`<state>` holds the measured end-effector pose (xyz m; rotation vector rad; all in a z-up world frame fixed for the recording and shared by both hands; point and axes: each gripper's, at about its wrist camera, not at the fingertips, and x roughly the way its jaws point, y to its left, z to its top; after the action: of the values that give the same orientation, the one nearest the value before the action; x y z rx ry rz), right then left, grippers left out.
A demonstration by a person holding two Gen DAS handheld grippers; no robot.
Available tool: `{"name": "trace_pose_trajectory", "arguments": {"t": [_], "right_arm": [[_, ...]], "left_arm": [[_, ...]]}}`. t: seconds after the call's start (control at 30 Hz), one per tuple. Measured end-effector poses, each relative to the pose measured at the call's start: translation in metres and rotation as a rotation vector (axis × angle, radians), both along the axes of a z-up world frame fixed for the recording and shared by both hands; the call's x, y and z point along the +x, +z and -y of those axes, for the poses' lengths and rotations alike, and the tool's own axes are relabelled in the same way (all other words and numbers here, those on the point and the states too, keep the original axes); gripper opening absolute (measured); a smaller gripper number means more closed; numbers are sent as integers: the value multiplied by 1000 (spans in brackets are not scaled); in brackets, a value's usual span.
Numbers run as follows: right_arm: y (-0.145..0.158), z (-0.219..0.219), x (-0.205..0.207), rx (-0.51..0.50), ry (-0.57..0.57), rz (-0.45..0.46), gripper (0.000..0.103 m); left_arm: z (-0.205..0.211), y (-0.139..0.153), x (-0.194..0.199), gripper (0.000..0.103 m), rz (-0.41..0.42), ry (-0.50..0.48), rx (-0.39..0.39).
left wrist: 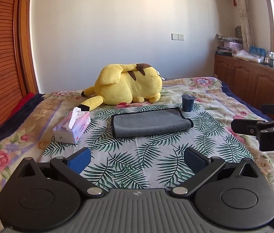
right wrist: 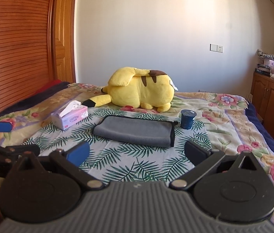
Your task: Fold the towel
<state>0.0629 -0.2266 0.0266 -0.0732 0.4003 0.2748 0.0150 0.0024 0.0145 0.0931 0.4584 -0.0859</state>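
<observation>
The grey towel (left wrist: 151, 123) lies folded flat on a palm-leaf cloth (left wrist: 140, 155) spread over the bed (left wrist: 224, 101). Its long axis runs left to right across both views, with a black-trimmed short end toward the right, near a dark blue cup (left wrist: 188, 103) that stands upright just beyond that corner. In the right wrist view the trimmed end (right wrist: 173, 136) faces the camera more squarely and the stacked layers show there; from the left wrist the rounded fold along the near edge is plainer.

The left gripper (left wrist: 137, 160) hangs above the cloth, short of the towel, its blue pads set wide apart with nothing between them. The right gripper (right wrist: 137, 152) is likewise spread and bare, also nearer than the towel.

A pink tissue box (right wrist: 70, 117) sits left of the towel, apart from it; "COTTON" can be read on its side in the right wrist view, while from the left the print is probably the same word but too blurred to confirm. A yellow plush toy (left wrist: 129, 85) lies behind. The other gripper's body reads "DA" at the left view's edge and "RobotAI", partly cut off, in the right view.
</observation>
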Motion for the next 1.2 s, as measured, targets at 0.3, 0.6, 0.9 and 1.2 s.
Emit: {"name": "trace_pose_trajectory", "arguments": {"t": [0.3,0.6,0.9,1.2], "right_arm": [[-13,3,-9,-22,-7,-13,103],[-27,8,-8,-9,-16,-36,103],[-34,16,-2,19,-48,-59,103],[-33,20,-1,40,-81,-40,103]], "left_arm": [[-6,-13,-5,87,12,32,-3],[-9,-29,-3,87,-8,36,12],[-8,-36,0,87,-4,25,14],[-7,-38,3,87,27,36,25]]}}
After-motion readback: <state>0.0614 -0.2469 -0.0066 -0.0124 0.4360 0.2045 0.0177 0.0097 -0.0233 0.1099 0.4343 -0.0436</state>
